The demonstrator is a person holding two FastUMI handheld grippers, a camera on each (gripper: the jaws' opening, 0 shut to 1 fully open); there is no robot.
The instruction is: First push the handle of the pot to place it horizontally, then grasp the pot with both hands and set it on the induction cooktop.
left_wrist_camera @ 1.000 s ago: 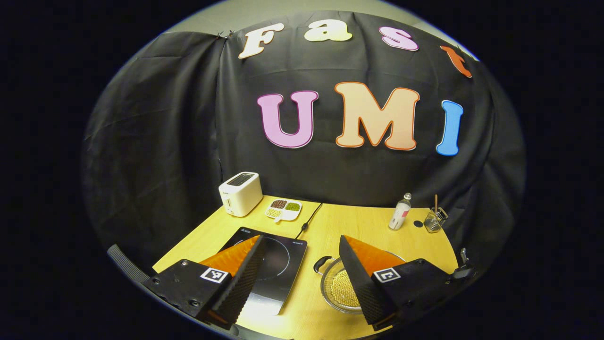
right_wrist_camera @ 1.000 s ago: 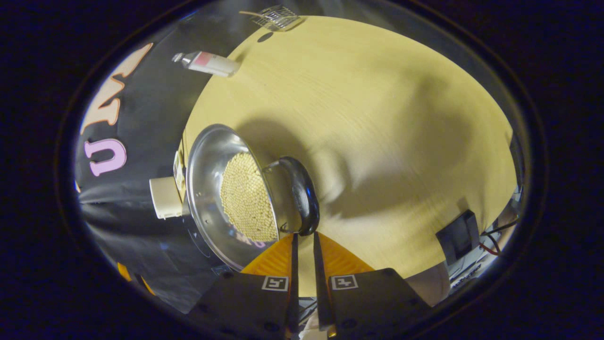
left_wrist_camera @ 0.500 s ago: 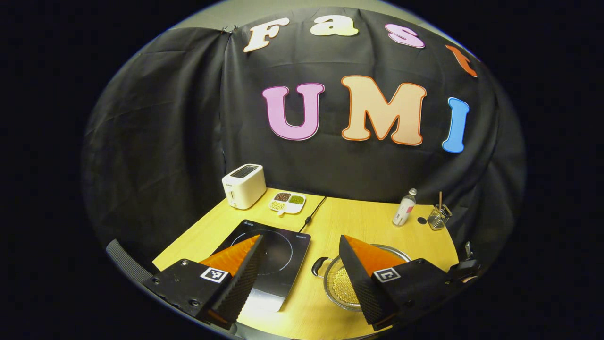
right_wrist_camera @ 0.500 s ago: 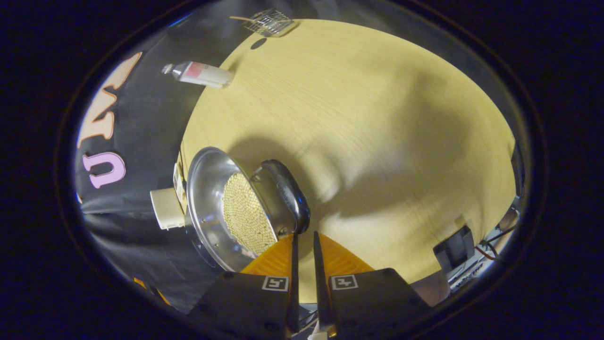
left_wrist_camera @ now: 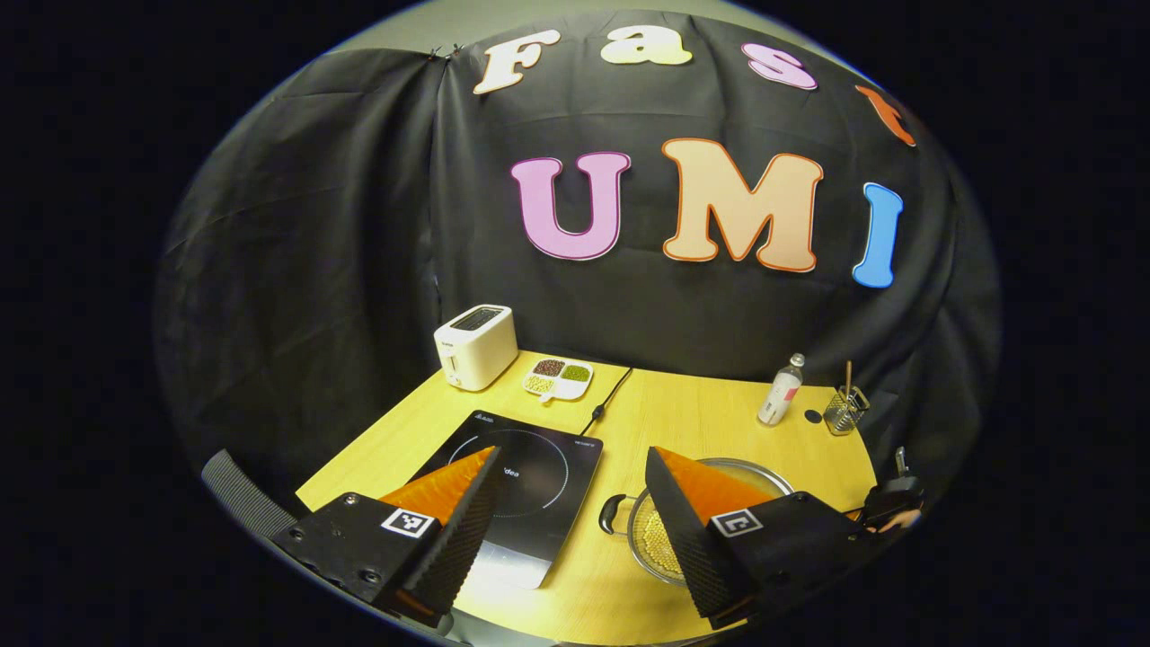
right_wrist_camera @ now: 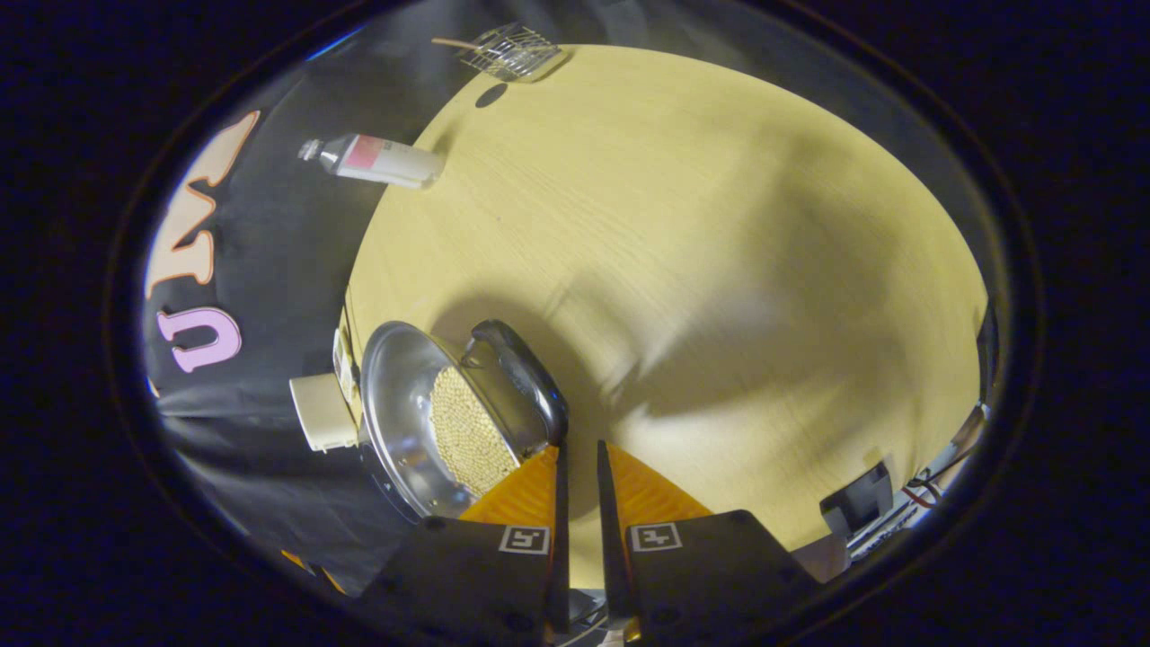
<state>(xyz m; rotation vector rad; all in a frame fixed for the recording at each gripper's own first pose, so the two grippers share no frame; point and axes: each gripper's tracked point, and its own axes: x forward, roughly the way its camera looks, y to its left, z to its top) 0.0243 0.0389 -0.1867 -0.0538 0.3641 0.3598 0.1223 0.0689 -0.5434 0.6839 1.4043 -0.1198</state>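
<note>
The pot (left_wrist_camera: pixel 714 517) sits near the counter's (left_wrist_camera: pixel 710 422) front edge, just right of the cooktop (left_wrist_camera: pixel 526 481), with bare wood behind it up to the bottle (left_wrist_camera: pixel 780 389) and wire holder (left_wrist_camera: pixel 843 412). The left gripper (left_wrist_camera: pixel 575 503) hovers above with jaws wide. The right gripper (right_wrist_camera: pixel 578 472), jaws narrow and holding nothing, has drawn back from the pot's near handle (right_wrist_camera: pixel 526 377) since a second ago. The far handle (left_wrist_camera: pixel 614 512) points toward the cooktop, so the handles line up left to right.

Silvery pot (right_wrist_camera: pixel 404 404), black handle (right_wrist_camera: pixel 526 382), seemingly yellowish beads (right_wrist_camera: pixel 463 431).
</note>
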